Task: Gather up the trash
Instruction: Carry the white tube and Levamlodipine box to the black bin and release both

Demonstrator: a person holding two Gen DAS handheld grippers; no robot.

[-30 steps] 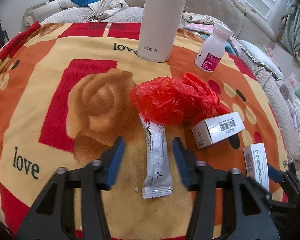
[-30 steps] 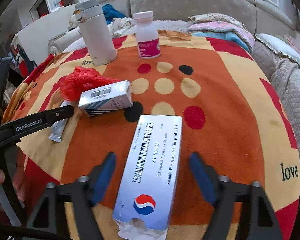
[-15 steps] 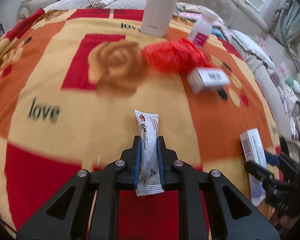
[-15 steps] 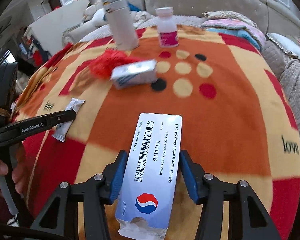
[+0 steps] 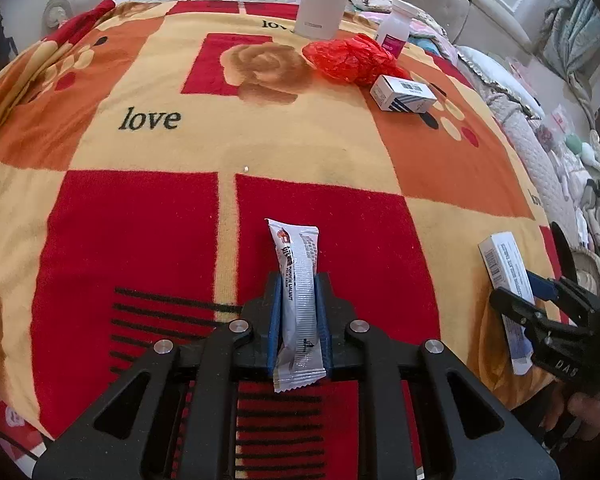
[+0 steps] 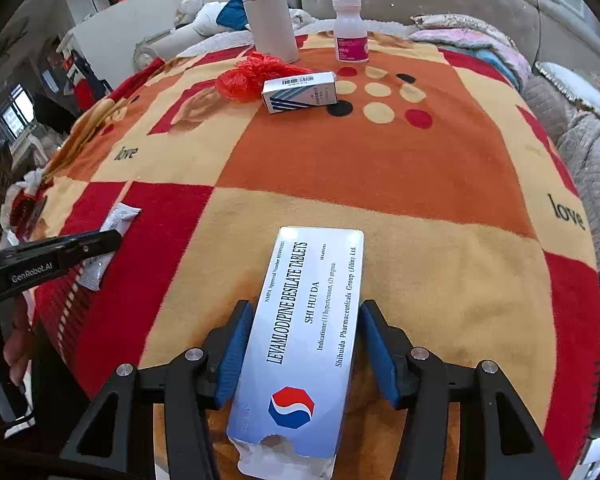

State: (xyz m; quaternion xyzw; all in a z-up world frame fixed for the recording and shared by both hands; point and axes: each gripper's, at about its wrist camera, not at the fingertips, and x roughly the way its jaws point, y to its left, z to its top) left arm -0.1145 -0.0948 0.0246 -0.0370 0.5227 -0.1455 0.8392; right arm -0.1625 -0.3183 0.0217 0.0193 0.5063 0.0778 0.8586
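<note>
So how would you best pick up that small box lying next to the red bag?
Grip the small box across its two long side faces, coming down from above. It lies flat, its top is clear, and the red bag crowds only its far left end.

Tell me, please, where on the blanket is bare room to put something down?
The widest bare patch is the blanket's near and left part, from the word "love" forward. Another lies between the striped box and the tablet box. The far edge is crowded: flask, pill bottle, red bag, close together.
</note>
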